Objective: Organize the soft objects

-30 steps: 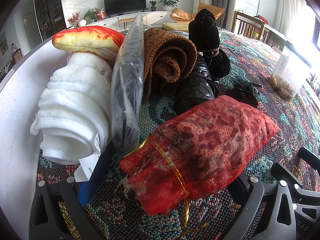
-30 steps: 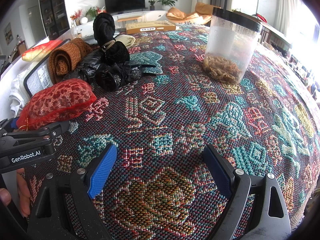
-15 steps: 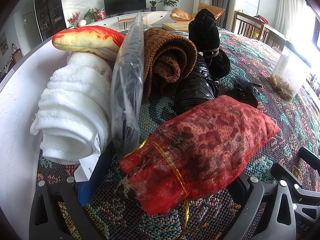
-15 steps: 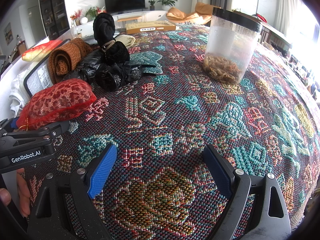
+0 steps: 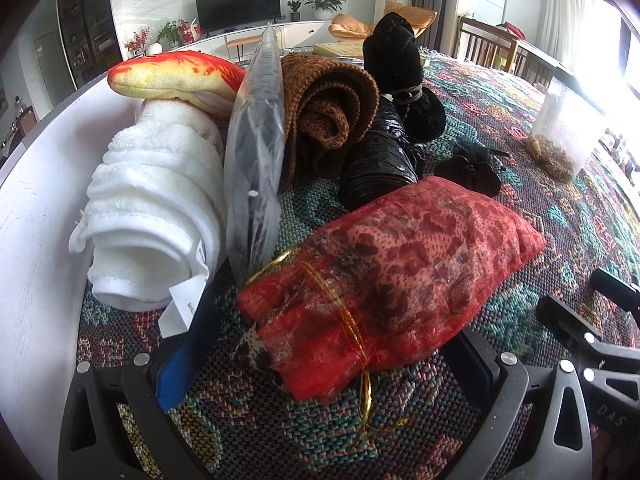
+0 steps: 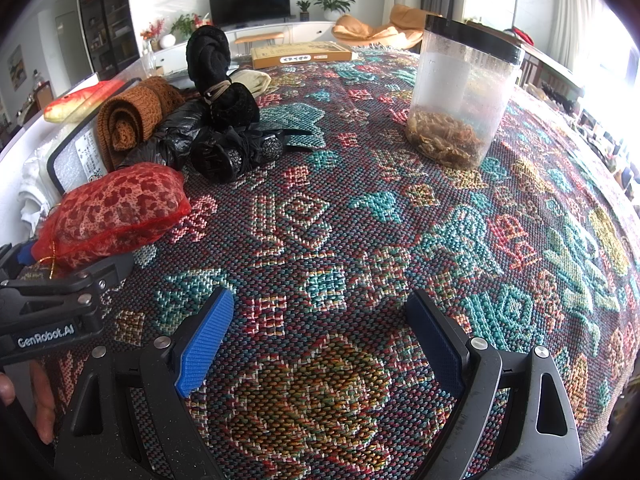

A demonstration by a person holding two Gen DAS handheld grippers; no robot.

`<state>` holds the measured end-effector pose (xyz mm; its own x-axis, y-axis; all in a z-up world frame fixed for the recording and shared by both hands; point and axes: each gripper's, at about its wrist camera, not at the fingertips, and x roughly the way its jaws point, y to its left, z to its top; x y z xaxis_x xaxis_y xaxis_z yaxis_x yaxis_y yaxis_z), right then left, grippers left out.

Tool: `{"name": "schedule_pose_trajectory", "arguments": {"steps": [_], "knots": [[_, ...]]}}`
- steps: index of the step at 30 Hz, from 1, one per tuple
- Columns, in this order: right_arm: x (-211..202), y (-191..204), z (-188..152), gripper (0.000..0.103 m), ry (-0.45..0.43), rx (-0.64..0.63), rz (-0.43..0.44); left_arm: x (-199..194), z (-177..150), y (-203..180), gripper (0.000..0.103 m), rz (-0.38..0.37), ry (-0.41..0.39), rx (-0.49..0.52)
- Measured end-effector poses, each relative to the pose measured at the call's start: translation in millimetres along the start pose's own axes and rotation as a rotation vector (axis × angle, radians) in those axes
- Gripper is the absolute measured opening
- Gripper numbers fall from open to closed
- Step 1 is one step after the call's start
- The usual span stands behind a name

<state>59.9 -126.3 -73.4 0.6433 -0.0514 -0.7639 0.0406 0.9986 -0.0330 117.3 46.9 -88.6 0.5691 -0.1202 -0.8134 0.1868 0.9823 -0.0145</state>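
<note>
A red mesh bag [image 5: 392, 256] with a gold tie lies on the patterned tablecloth [image 5: 560, 220]. Its tied end sits between the wide-apart fingers of my left gripper [image 5: 328, 360], which is open. Behind it in a row are a rolled white towel [image 5: 152, 208], a red-and-yellow fish plush [image 5: 176, 76], a flat plastic-wrapped package [image 5: 256, 152], a rolled brown knit [image 5: 328, 112], a black plastic bundle [image 5: 380, 168] and a tied black plush [image 5: 400, 64]. My right gripper [image 6: 320, 340] hangs open over bare cloth, to the right of the red mesh bag [image 6: 116, 208].
A clear jar [image 6: 460, 92] with a black lid and dried contents stands at the right. A small black folded item [image 6: 236, 152] lies near the black bundle. A flat yellow box [image 6: 304, 54] is at the far edge. A white surface [image 5: 40, 200] borders the left side.
</note>
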Motion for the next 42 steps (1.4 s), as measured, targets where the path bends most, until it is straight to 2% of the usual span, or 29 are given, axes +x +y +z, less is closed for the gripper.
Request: {"name": "schedule_pose_trajectory", "arguments": {"steps": [8, 12, 15, 18, 20, 22, 23, 24, 25, 28, 30, 33, 36, 39, 40, 42], "knots": [[0, 0, 0, 0.091, 0.0, 0.001, 0.0, -28, -26, 12, 0.103, -0.066, 0.048, 0.103], [0, -3, 1, 0.089, -0.001, 0.011, -0.002, -61, -24, 11, 0.103, -0.113, -0.049, 0.167], [-11, -21, 2, 0.089, -0.044, 0.099, -0.029, -79, -6, -3, 0.103, -0.147, -0.103, 0.251], [-28, -50, 1, 0.089, -0.112, 0.236, -0.033, -75, 12, -28, 0.103, -0.145, -0.123, 0.358], [-33, -67, -3, 0.089, -0.131, 0.321, -0.02, -58, 25, -46, 0.103, -0.113, -0.102, 0.414], [-35, -79, -4, 0.089, -0.131, 0.383, -0.001, -35, 33, -53, 0.103, -0.087, -0.046, 0.424], [-37, -82, -4, 0.089, -0.134, 0.402, 0.004, -23, 34, -56, 0.103, -0.072, -0.022, 0.408], [-40, -84, -4, 0.089, -0.142, 0.414, 0.01, -15, 34, -53, 0.096, -0.06, 0.002, 0.38], [-42, -85, -4, 0.089, -0.153, 0.42, 0.021, -13, 33, -48, 0.072, -0.063, 0.017, 0.344], [-44, -83, 0, 0.089, -0.168, 0.409, 0.074, -26, 21, -31, 0.037, -0.119, 0.007, 0.226], [-37, -77, 6, 0.089, -0.139, 0.384, 0.149, -45, 9, -19, 0.034, -0.162, -0.008, 0.156], [-12, -60, 27, 0.088, -0.05, 0.325, 0.253, -76, -13, -2, 0.034, -0.229, -0.04, 0.06], [15, -35, 59, 0.088, 0.013, 0.267, 0.299, -102, -26, 15, 0.034, -0.253, -0.076, 0.002], [41, -24, 89, 0.086, 0.048, 0.322, 0.34, -124, -25, 36, 0.034, -0.261, -0.118, -0.05], [52, -20, 97, 0.082, 0.082, 0.347, 0.364, -130, -24, 42, 0.034, -0.257, -0.133, -0.066], [75, -8, 107, 0.068, 0.176, 0.341, 0.375, -141, -21, 58, 0.034, -0.247, -0.155, -0.094]]}}
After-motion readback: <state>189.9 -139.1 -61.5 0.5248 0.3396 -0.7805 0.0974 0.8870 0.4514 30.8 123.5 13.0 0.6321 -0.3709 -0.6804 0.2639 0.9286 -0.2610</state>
